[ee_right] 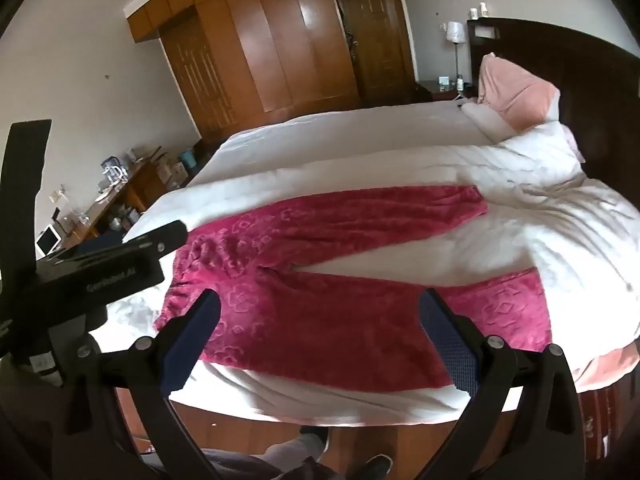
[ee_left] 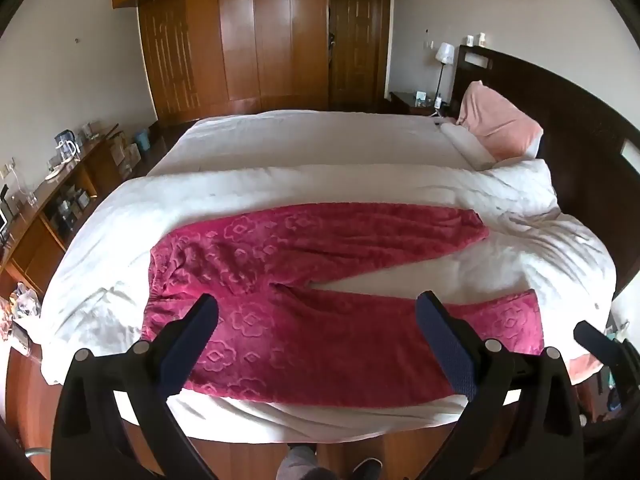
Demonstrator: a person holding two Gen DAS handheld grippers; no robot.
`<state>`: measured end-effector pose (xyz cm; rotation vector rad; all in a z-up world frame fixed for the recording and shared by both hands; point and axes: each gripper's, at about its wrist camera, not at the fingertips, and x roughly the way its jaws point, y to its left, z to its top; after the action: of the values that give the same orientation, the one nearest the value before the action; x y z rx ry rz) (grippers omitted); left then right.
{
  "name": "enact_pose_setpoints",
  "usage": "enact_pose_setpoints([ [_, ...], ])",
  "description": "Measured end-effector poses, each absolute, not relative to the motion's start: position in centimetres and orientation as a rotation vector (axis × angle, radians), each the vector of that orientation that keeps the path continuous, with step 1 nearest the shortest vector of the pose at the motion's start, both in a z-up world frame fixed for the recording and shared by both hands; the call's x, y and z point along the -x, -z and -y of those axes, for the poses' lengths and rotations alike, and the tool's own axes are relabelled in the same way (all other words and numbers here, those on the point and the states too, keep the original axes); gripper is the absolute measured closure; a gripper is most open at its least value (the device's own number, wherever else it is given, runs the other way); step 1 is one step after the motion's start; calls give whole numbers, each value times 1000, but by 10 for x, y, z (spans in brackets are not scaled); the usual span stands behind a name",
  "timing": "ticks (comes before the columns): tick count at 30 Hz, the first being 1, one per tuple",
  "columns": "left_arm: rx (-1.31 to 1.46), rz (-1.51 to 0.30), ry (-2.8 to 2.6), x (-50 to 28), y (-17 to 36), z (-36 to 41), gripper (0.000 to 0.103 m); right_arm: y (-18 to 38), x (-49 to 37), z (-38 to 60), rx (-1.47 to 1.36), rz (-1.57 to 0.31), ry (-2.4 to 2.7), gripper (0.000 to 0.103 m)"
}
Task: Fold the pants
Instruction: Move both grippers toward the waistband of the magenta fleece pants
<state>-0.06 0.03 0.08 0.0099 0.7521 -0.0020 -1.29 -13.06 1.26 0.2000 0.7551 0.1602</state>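
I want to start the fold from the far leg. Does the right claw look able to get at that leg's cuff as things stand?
Probably yes. The right claw hangs open above the near leg, holding nothing, and the far leg's cuff lies flat and uncovered on the white duvet. Nothing stands between them; it would just have to reach across the pants.

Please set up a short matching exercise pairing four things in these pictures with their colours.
Things:
1. pants
2. duvet
3. pillow
4. wardrobe

Colours:
A. white
B. brown wood
C. magenta red with a flower pattern
D. pale pink

Pairs: 1-C, 2-A, 3-D, 4-B
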Motion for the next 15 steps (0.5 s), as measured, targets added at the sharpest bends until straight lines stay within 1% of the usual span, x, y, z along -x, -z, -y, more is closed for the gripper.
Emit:
enact_pose_setpoints([
  [6,-33,-726,9,9,-4,-3,5,-5,1,145,-278,-791,-108,3],
  [7,-23,-745,11,17,3,-5,5,-6,-2,150,-285,-794,-99,3],
  [8,-24,-779,6,2,6,0,5,-16,6,157,-196,-768,-100,3],
  [9,-46,-795,-2,-7,8,11,5,-21,8,160,-193,-758,-100,3],
  [15,-60,-808,-8,-11,12,13,5,-19,3,155,-175,-764,-70,3],
])
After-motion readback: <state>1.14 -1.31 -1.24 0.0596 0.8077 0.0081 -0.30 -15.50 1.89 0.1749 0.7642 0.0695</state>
